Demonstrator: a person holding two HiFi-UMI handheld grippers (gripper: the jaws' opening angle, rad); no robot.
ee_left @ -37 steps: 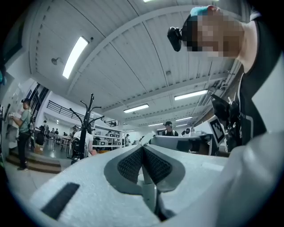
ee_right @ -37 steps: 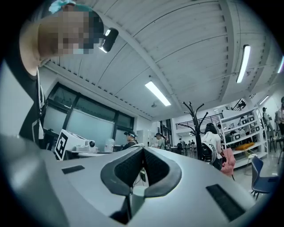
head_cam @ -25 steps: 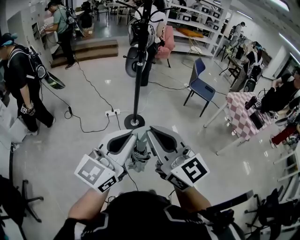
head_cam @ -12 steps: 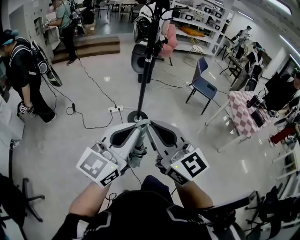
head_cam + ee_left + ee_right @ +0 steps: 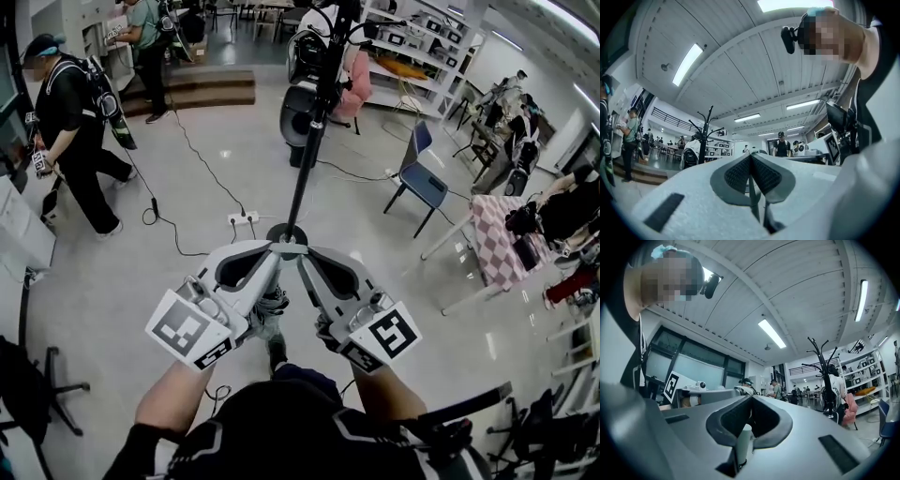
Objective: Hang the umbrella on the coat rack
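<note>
**Gripping Doubly, Risking a Slip**

Pinching a thin grey strap (image 5: 751,197) in the left gripper (image 5: 270,258), pads pressed together on it. Dangling the folded umbrella (image 5: 273,305) between both tools. Clamping its pale handle (image 5: 743,446) in the right gripper (image 5: 302,264). Facing the laden coat rack (image 5: 312,141), well apart. Risking a drop: strap slipping out during the lift onto it.

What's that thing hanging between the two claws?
A folded umbrella, pinched by both the left claw and the right claw. The head view shows it best.
</note>
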